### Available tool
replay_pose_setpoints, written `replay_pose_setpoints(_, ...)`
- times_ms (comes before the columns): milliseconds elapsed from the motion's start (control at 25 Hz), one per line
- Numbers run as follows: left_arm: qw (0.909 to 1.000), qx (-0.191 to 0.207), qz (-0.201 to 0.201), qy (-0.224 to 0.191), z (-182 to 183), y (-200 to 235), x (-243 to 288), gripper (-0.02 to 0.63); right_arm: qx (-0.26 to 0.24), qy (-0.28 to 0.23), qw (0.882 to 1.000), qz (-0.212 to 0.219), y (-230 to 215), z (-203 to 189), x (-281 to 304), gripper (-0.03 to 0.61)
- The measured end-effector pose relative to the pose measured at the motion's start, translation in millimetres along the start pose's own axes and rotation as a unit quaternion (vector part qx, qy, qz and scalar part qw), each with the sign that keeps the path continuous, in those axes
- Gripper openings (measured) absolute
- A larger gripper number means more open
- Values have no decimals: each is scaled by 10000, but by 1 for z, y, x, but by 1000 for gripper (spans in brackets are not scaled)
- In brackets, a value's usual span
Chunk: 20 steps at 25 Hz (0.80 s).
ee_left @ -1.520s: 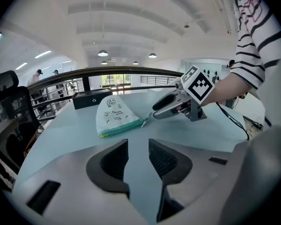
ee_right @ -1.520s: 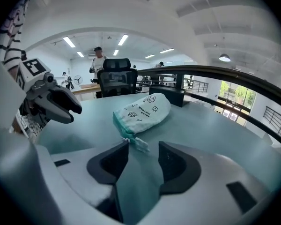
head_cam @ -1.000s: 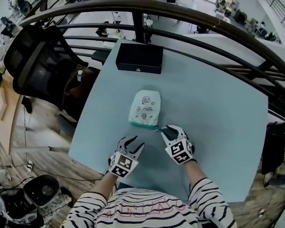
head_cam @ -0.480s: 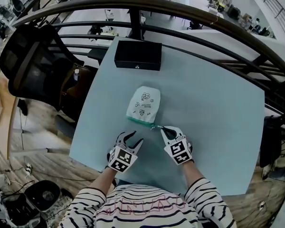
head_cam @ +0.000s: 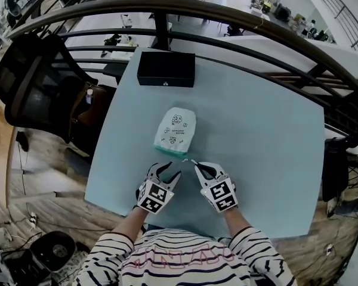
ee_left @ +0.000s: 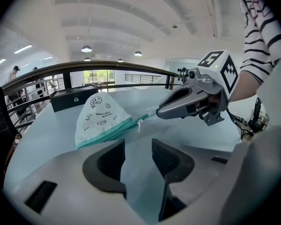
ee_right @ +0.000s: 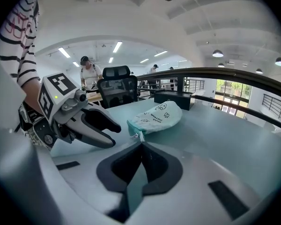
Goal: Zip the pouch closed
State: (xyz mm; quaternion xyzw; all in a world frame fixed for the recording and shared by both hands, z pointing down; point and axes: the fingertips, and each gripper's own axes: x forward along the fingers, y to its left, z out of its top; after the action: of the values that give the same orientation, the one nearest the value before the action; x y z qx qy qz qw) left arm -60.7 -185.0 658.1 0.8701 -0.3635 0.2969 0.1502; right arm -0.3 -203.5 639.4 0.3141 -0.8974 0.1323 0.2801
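Observation:
A white pouch [head_cam: 176, 130] with printed doodles and a teal zipper along its near edge lies on the pale blue table [head_cam: 256, 142]. My right gripper [head_cam: 194, 163] is shut on the small tab at the zipper's right end. From the left gripper view, the right gripper [ee_left: 158, 112] pinches that tab, and the small zipper pull [ee_left: 139, 123] hangs just beside it. In the right gripper view the pouch [ee_right: 157, 116] reaches the closed tips of my right gripper [ee_right: 141, 144]. My left gripper [head_cam: 169, 170] stands open below the pouch's left part, holding nothing.
A black box [head_cam: 166, 70] sits at the table's far edge. Beyond it runs a curved dark railing [head_cam: 227, 11]. A black office chair [head_cam: 33, 82] stands off the table's left side. The person's striped sleeves are at the near edge.
The right gripper's jaws have closed on the pouch's end tab and it has shifted a little left and up. The left gripper stays in place, open.

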Motion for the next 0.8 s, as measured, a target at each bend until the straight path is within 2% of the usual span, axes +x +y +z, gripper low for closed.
replay_pose_setpoints(400, 9990, -153, -400, -146, 12, -25, 15, 158, 225, 67, 9996, -155, 20, -6, -28, 28)
replay_pose_setpoints(640, 9971, -534, -490, -237, 20, -41, 15, 156, 420, 91, 9985, -350, 22, -11, -43, 28)
replay_pose_setpoints(800, 9961, -611, -568, -276, 21, -48, 15, 156, 469, 138, 9979, -426, 25, -14, -44, 28)
